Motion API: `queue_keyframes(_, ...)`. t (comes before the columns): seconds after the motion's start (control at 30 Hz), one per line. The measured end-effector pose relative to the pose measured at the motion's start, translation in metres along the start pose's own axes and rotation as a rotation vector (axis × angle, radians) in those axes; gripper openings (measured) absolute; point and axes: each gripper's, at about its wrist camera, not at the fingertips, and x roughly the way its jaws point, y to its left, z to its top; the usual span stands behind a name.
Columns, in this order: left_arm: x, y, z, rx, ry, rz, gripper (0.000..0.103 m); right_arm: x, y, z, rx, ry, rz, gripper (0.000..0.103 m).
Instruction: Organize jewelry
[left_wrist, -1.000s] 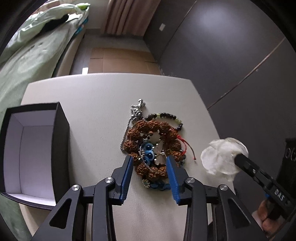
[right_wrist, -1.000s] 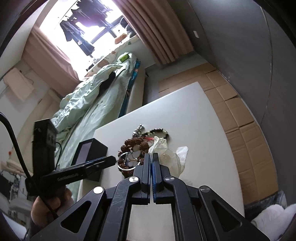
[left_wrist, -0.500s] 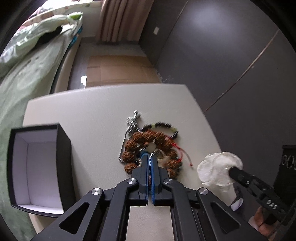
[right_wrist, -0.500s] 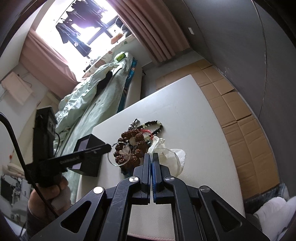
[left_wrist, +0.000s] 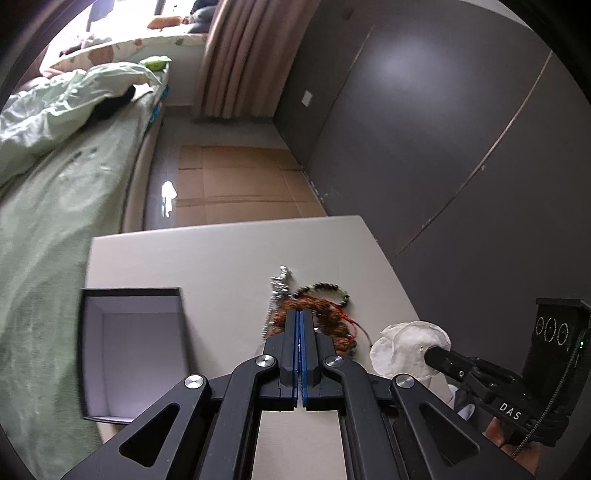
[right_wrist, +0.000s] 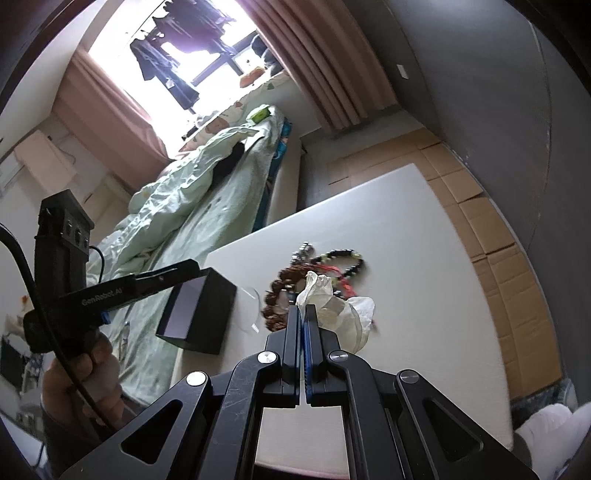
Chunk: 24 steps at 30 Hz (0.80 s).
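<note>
Wide pale table (left_wrist: 221, 251), and the open black box (left_wrist: 133, 293) sits empty on the left gripper's (left_wrist: 300, 313) own side, so that hand is nearer it. The jewelry heap (left_wrist: 325, 314) lies dead ahead under its closed tips, box off to the left; whether it pinches a piece I can't tell. Right gripper (right_wrist: 306, 308) is clamped on a crumpled white tissue (right_wrist: 343, 314) just beside the heap.
</note>
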Motion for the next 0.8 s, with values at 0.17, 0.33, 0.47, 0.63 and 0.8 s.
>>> queue_keyframes(0.17, -0.016, 0.023, 0.0, -0.022, -0.021, 0.025, 0.0, 0.01, 0.02, 0.0, -0.025, 0.008, 0.017, 0.003)
queue_keyframes(0.33, -0.012, 0.026, -0.005, -0.032, 0.027, -0.011, 0.001, 0.021, 0.029, -0.001, -0.031, 0.02, 0.019, 0.003)
queue_keyframes(0.47, 0.004, 0.017, -0.014, -0.009, 0.088, -0.021, 0.031, 0.018, 0.028, -0.004, -0.015, 0.01, -0.002, 0.003)
queue_keyframes(0.63, 0.022, 0.007, -0.026, 0.01, 0.103, -0.035, 0.067, 0.006, 0.014, -0.007, 0.007, 0.001, -0.031, 0.003)
queue_keyframes(0.8, 0.046, 0.007, -0.035, -0.017, 0.145, -0.015, 0.067, -0.001, -0.003, -0.011, 0.032, -0.001, -0.058, 0.003)
